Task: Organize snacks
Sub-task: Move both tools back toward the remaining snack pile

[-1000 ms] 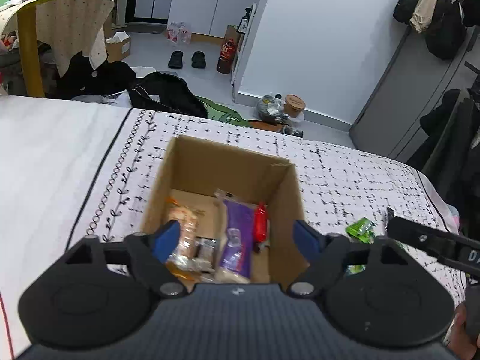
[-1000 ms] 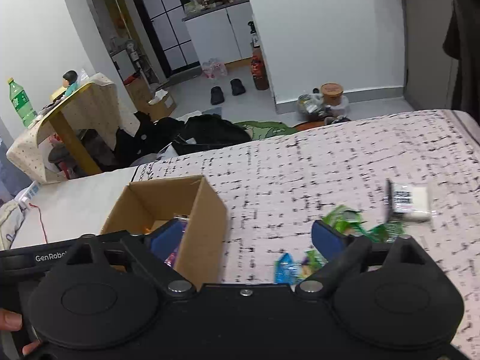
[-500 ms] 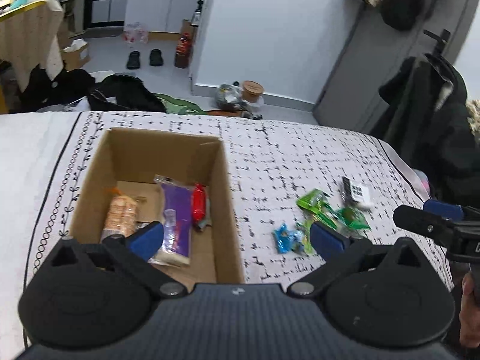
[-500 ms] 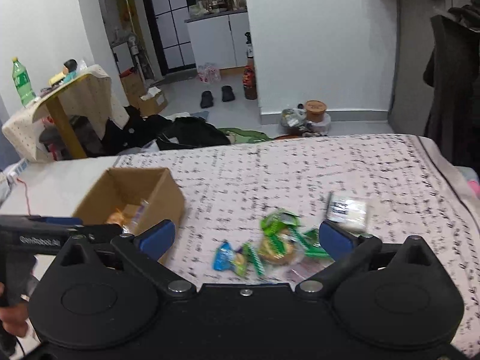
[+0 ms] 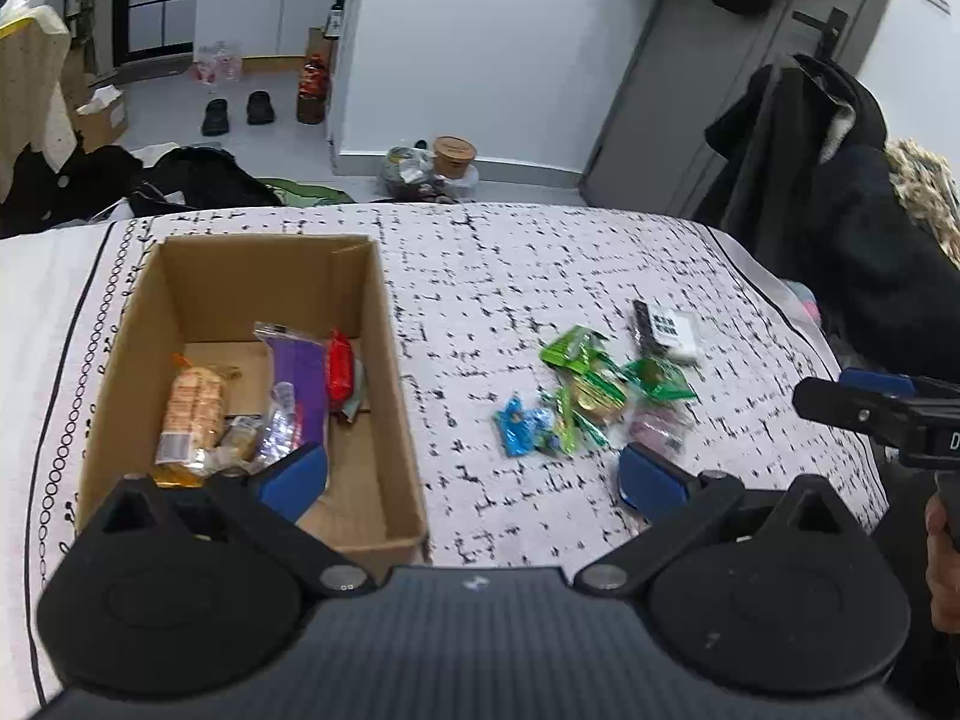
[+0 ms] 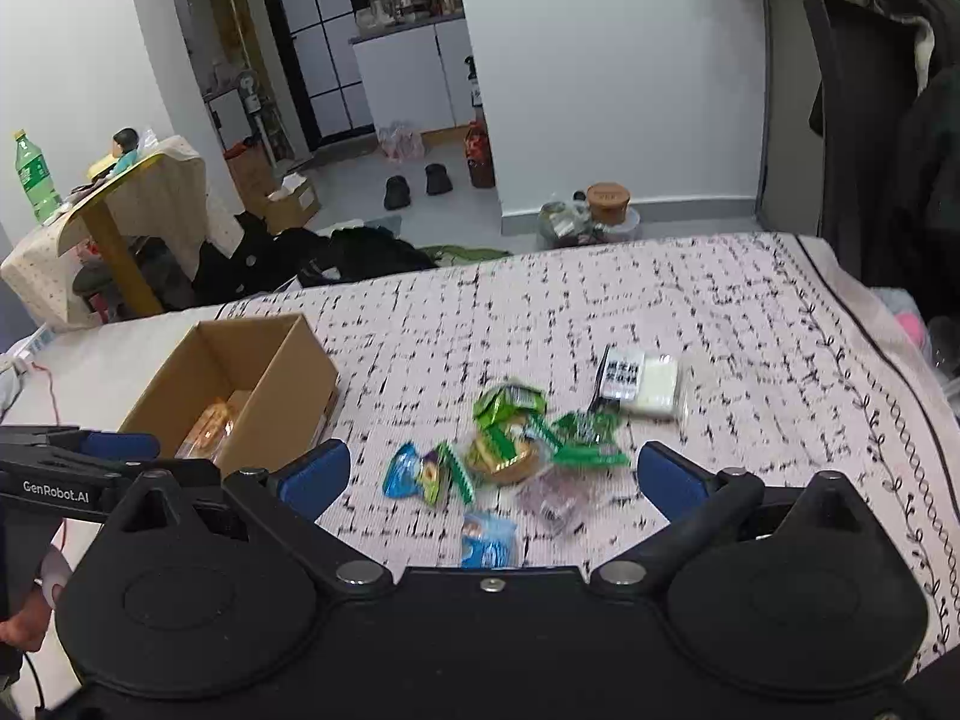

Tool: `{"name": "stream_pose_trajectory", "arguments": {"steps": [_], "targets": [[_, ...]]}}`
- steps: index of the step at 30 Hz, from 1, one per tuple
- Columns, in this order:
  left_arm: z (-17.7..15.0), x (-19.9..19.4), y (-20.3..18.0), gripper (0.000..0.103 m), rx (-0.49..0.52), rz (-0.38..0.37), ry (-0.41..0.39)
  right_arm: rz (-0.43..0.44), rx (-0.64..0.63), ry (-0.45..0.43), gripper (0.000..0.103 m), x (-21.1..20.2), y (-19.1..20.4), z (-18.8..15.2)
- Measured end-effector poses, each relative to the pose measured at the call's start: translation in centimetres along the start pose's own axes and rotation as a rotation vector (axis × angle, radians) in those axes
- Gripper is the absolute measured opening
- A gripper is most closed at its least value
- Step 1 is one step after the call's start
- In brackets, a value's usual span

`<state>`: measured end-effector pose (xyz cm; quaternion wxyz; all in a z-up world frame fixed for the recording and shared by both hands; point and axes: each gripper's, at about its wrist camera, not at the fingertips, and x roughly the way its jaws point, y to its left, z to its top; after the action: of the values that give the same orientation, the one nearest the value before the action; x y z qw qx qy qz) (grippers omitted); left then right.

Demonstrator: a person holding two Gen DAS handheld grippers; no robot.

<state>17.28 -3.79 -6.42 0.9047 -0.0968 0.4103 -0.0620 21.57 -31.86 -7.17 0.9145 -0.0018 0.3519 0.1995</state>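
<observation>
The bed carries a white cover with black marks. On its left part stands an open cardboard box. Inside the box lie a purple packet, an orange packet and a small red packet.

To the right of the box, apart from it, a loose pile of snacks lies on the cover: green wrappers, blue wrappers, and a white packet at the far side.

The left gripper hangs over the near edge of the box with its jaws wide apart and holds nothing. The right gripper hangs over the pile, jaws also wide apart and holding nothing.
</observation>
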Motion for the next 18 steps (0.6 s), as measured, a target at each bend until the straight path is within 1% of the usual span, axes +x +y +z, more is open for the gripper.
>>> {"name": "stream_pose_trajectory", "arguments": {"steps": [3, 6, 10, 13, 16, 18], "targets": [[-0.3, 0.0, -0.8, 0.103, 0.036, -0.008, 0.004, 0.015, 0.001, 0.022, 0.103, -0.3, -0.2, -0.6], [-0.6, 0.0, -1.5, 0.103, 0.050, -0.026, 0.015, 0.024, 0.006, 0.039, 0.103, -0.4, -0.5, -1.3], [-0.6, 0.2, -2.3, 0.103, 0.081, -0.046, 0.025, 0.013, 0.019, 0.068, 0.103, -0.4, -1.2, -2.3], [-0.6, 0.6, -3.0, 0.103, 0.129, -0.064, 0.033, 0.007, 0.030, 0.089, 0.102, 0.0, -1.8, -3.1], [-0.6, 1.1, -3.5, 0.102, 0.150, -0.068, 0.038, 0.017, 0.038, 0.108, 0.097, 0.3, -2.0, -3.9], [-0.6, 1.6, -3.7, 0.100, 0.161, -0.060, 0.036, 0.031, 0.049, 0.126, 0.090, 0.6, -2.1, -4.3]]}}
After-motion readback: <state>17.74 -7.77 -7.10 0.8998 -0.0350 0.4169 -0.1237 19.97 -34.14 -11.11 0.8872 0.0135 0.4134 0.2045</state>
